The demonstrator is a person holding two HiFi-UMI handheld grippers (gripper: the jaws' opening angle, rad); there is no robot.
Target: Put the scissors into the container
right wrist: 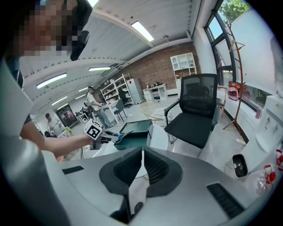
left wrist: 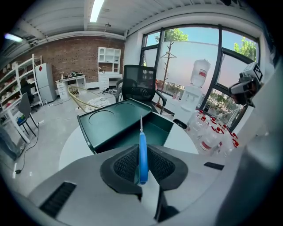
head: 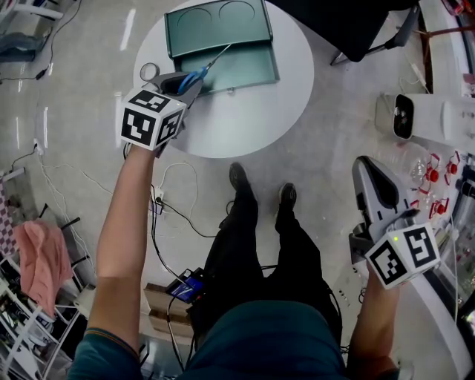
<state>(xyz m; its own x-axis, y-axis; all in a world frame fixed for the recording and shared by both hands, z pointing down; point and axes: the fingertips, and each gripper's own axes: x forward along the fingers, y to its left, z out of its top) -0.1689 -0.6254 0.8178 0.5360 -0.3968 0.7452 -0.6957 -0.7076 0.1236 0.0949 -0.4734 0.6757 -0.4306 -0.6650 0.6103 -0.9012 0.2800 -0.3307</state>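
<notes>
My left gripper (head: 187, 82) is shut on the blue-handled scissors (head: 199, 73), held above the round white table (head: 252, 119). The thin blade points at the dark green container (head: 241, 68), whose lid (head: 215, 22) lies open behind it. In the left gripper view the scissors (left wrist: 142, 152) stand between the pads, tip over the container (left wrist: 154, 129). My right gripper (head: 361, 165) hangs shut and empty at the right, away from the table. In the right gripper view the gripper (right wrist: 143, 152) looks across at the left gripper (right wrist: 106, 138), the scissors (right wrist: 118, 137) and the container (right wrist: 135, 130).
A white counter (head: 445, 111) at the right carries red-capped bottles (head: 432, 177) and a white device (head: 401, 116). A black office chair (right wrist: 194, 110) stands behind the table. Cables (head: 171, 200) run over the floor, and a pink cloth (head: 41, 256) hangs at the left.
</notes>
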